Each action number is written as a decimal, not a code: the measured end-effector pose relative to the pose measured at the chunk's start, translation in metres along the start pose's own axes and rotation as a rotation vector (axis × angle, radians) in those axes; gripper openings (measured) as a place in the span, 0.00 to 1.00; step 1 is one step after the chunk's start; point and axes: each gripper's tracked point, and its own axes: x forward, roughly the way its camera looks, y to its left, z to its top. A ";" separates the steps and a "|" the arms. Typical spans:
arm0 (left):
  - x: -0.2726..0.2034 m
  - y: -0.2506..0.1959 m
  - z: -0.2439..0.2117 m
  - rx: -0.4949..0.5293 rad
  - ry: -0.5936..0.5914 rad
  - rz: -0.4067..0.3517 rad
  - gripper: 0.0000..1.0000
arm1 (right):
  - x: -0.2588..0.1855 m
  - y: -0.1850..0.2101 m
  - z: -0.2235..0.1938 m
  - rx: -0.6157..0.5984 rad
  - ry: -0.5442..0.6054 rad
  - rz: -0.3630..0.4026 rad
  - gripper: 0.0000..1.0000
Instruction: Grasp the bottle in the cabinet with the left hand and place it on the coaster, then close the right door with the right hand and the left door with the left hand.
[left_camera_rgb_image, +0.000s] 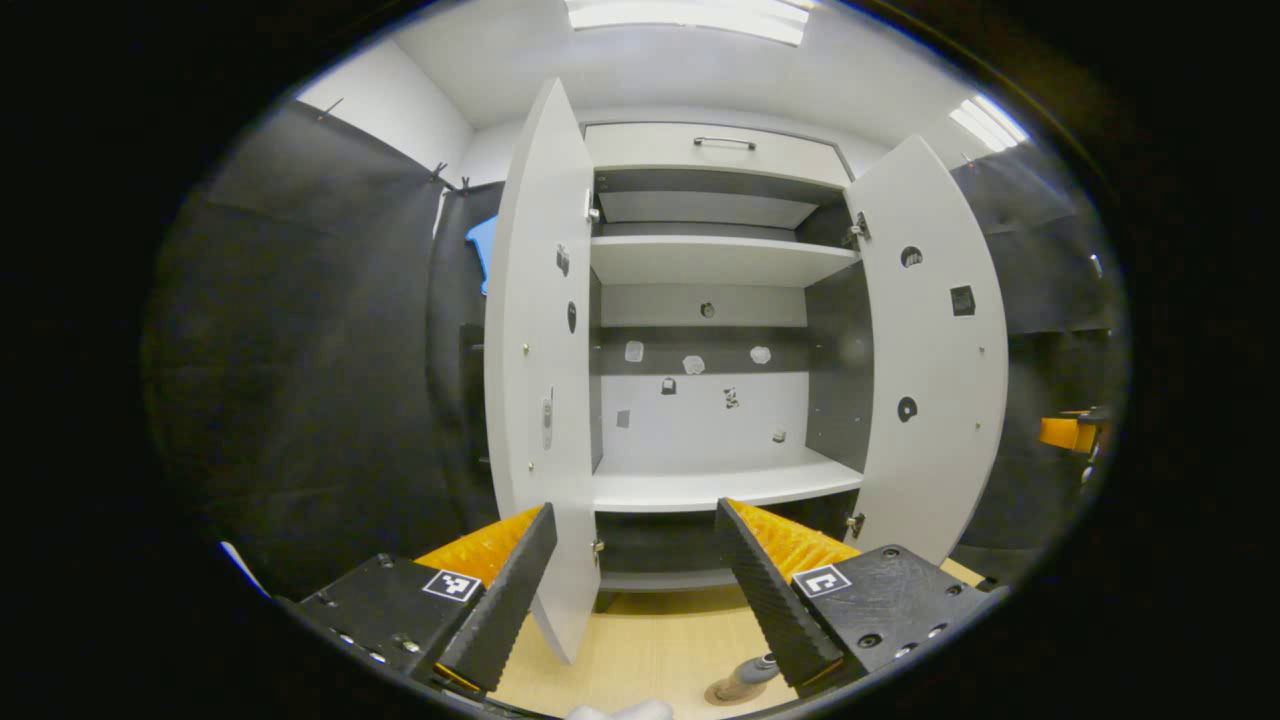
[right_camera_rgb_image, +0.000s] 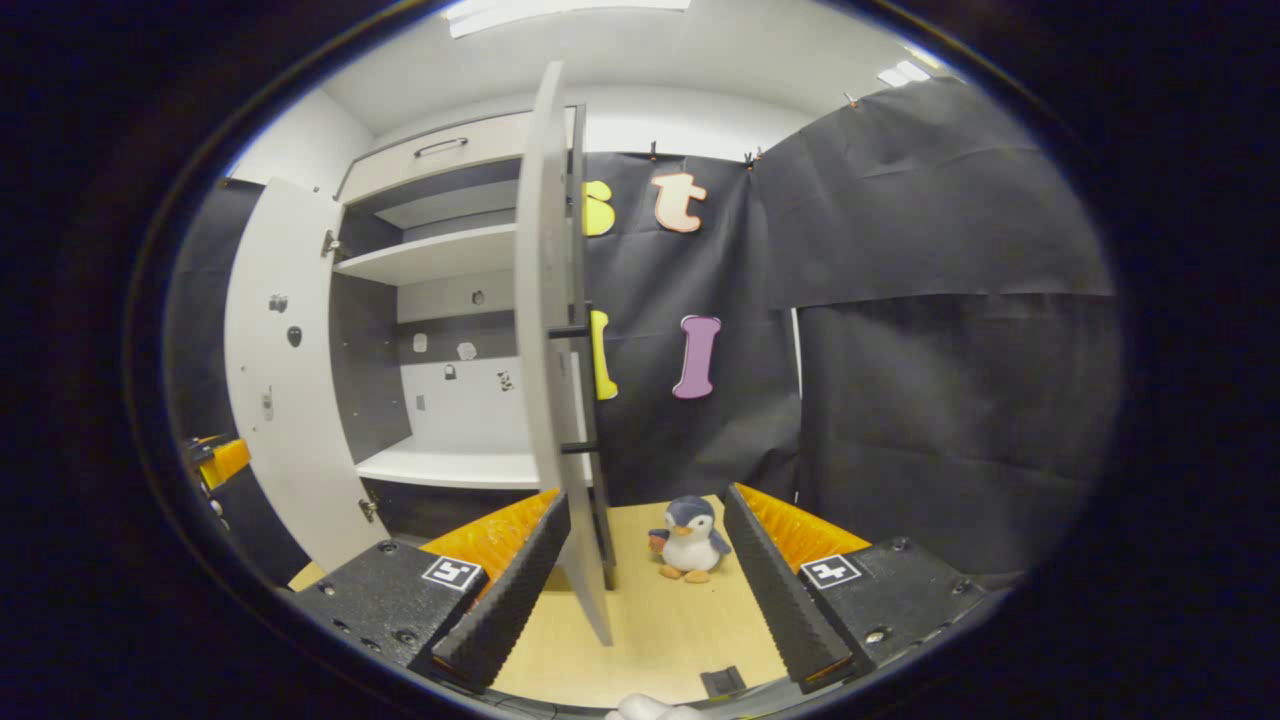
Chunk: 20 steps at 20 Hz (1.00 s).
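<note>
The white cabinet (left_camera_rgb_image: 700, 480) stands with both doors swung open and its shelves bare. On the wooden tabletop below, a small bottle (left_camera_rgb_image: 752, 674) rests on a round coaster (left_camera_rgb_image: 722, 693), partly behind one finger. My left gripper (left_camera_rgb_image: 640, 600) is open, and the lower edge of the left door (left_camera_rgb_image: 540, 380) hangs between its fingers, close to the left one. The right door (left_camera_rgb_image: 930, 380) stands open further right. In the right gripper view, my right gripper (right_camera_rgb_image: 645, 590) is open, with the right door (right_camera_rgb_image: 548, 330) edge-on just inside its left finger (right_camera_rgb_image: 510, 600).
A penguin plush toy (right_camera_rgb_image: 690, 540) sits on the wooden table (right_camera_rgb_image: 660, 630) past the right door. A small black piece (right_camera_rgb_image: 722, 682) lies near the table's front. The left door (right_camera_rgb_image: 280, 400) and the left gripper (right_camera_rgb_image: 218, 462) show far left. Black cloth walls surround the booth.
</note>
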 end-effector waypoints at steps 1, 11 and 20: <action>-0.002 -0.001 0.004 0.001 -0.005 0.017 1.00 | 0.008 -0.011 0.005 0.001 -0.004 -0.004 1.00; -0.022 -0.014 0.019 -0.018 0.019 0.156 1.00 | 0.076 -0.053 0.031 0.018 -0.004 0.074 1.00; -0.040 -0.036 0.026 -0.010 0.005 0.135 0.98 | 0.118 -0.004 0.050 0.016 -0.009 0.256 1.00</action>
